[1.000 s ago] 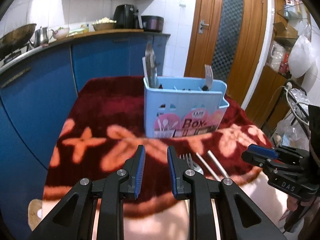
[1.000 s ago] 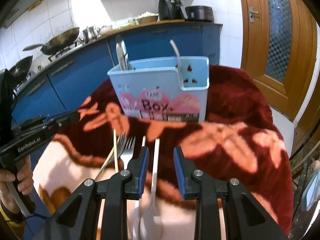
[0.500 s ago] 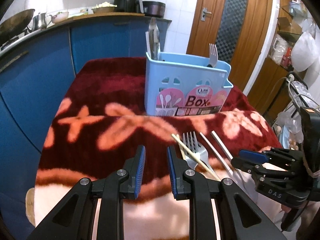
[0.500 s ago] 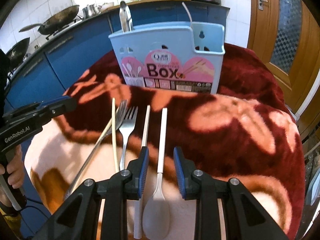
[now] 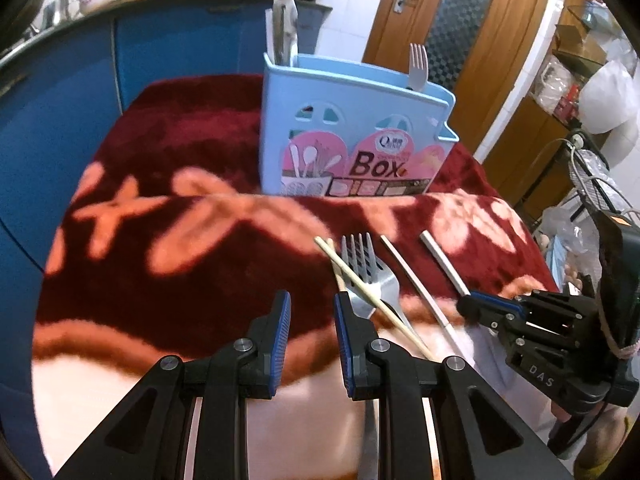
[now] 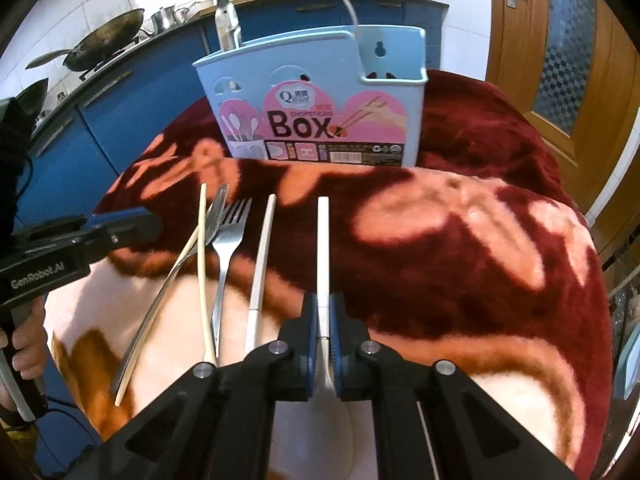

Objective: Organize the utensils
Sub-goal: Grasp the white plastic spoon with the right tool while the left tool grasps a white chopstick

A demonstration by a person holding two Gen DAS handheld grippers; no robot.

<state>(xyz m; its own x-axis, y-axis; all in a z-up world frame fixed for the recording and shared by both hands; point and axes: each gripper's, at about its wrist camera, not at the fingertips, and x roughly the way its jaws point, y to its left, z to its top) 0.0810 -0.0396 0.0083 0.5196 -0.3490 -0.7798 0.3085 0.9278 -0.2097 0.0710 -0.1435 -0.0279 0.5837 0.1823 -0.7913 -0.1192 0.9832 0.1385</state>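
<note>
A light blue utensil box (image 6: 320, 100) stands at the back of the blanket-covered table, with a fork (image 5: 418, 60) and a metal blade (image 5: 285, 20) upright in it. In front lie two forks (image 6: 228, 240), a wooden chopstick (image 6: 203, 260), a white stick (image 6: 260, 256) and a white spoon (image 6: 323, 248). My right gripper (image 6: 323, 320) is low over the table, its jaws closing, and both pads press on the spoon's handle. My left gripper (image 5: 312, 320) hangs just left of the forks (image 5: 368, 272), narrowly open with nothing between its fingers.
A dark red flowered blanket (image 6: 480, 240) covers the table. Blue cabinets (image 5: 60, 100) with a wok (image 6: 104, 40) on the counter run along the left. A wooden door (image 5: 460, 40) and a wire rack (image 5: 592, 184) are at the right.
Both grippers have sunk toward the table and tilted down. The right jaws, apart before with the spoon handle between them, have closed on it.
</note>
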